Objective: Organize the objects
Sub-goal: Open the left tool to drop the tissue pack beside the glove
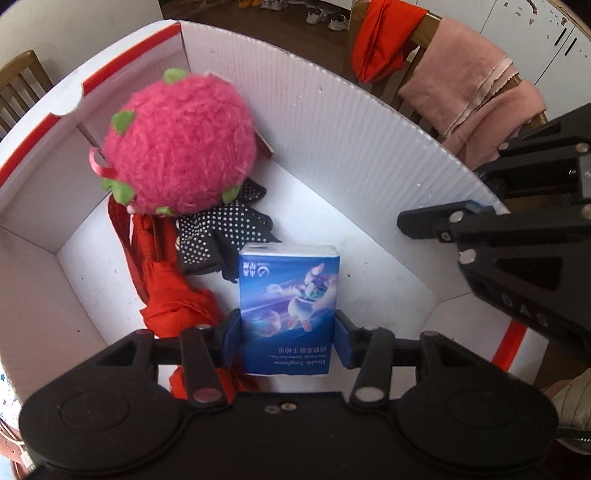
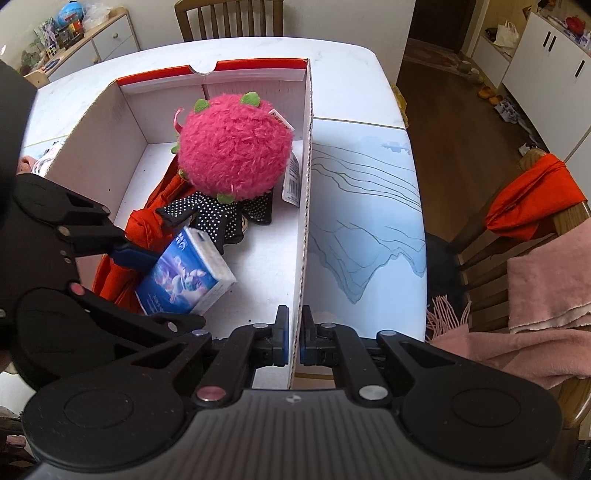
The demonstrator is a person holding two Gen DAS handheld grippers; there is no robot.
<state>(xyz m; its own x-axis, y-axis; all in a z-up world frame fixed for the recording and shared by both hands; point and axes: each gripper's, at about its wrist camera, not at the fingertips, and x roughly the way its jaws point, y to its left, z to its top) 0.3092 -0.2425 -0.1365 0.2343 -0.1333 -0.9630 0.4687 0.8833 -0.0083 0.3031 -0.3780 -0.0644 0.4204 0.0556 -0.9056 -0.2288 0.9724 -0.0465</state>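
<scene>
My left gripper is shut on a blue tissue pack and holds it low inside a white cardboard box with a red rim. The right wrist view shows the same tissue pack tilted between the left gripper's fingers. Inside the box lie a fluffy pink plush ball with green tufts, black dotted gloves and a red folded cloth. My right gripper is shut on the box's side wall, pinching its near edge.
The box stands on a white table with a pale blue mat to its right. Wooden chairs draped with a red cloth and pink towels stand beside the table. Another chair is at the far end.
</scene>
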